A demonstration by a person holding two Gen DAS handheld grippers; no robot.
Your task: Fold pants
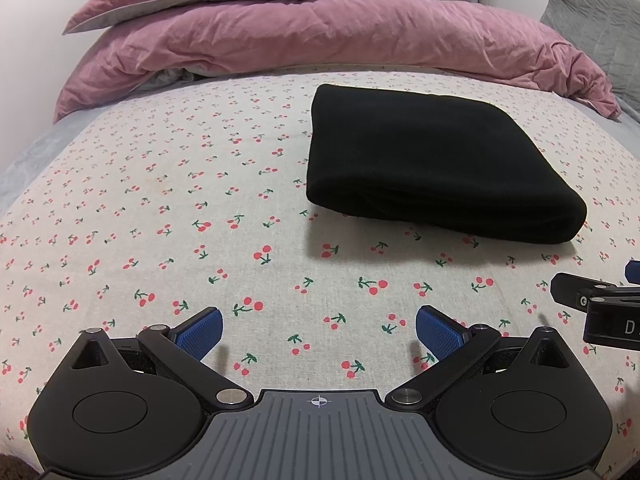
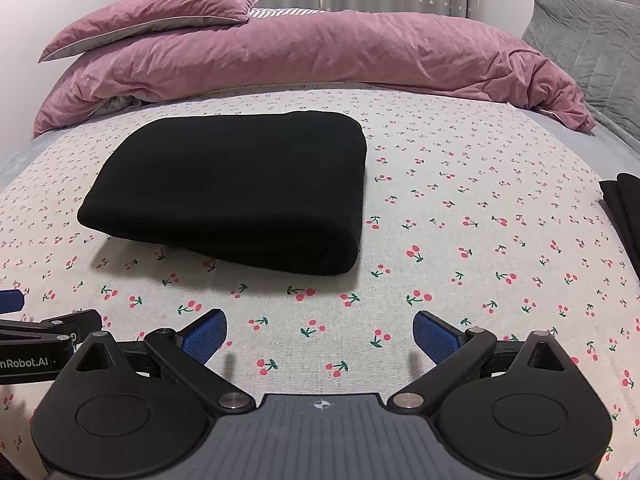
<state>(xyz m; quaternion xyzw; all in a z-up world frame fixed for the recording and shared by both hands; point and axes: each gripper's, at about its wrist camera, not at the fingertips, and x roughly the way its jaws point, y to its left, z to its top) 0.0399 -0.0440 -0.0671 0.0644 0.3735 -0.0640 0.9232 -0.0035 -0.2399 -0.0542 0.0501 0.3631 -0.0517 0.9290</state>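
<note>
- Black pants [image 1: 432, 160] lie as a compact, thick rectangle on the cherry-print sheet [image 1: 160, 200], about mid-bed and short of the pink duvet [image 1: 320, 40] bunched along the far edge. Several layers show at the near folded edge. Judged: folding is essentially complete, bundle squared and left to rest.
- Left gripper [image 1: 319, 334]: blue fingers spread wide, nothing between them, held low over bare sheet near the front edge of the bed. Apart from the pants, which sit ahead and to its right.
- Right gripper [image 2: 320, 334]: likewise spread and empty, over bare sheet at the front edge. Pants are ahead and to its left.
- Each gripper shows at the edge of the other's view, so they are side by side with the bundle ahead between them. Judged: backed-off, released posture; no cloth is being tensioned or pinned.
- Pink pillow [image 2: 152, 16] lies atop the duvet at the far left; grey cushion [image 2: 592, 48] at the far right corner. Bedding heaped at the far side presumably leaves the flat middle free as work surface.
- Dark fabric [image 2: 620, 208] at the right edge of the bed in the right wrist view; cannot tell what it is.
- Risk, judged: soft mattress and thick fold could let the top layer spring open.
</note>
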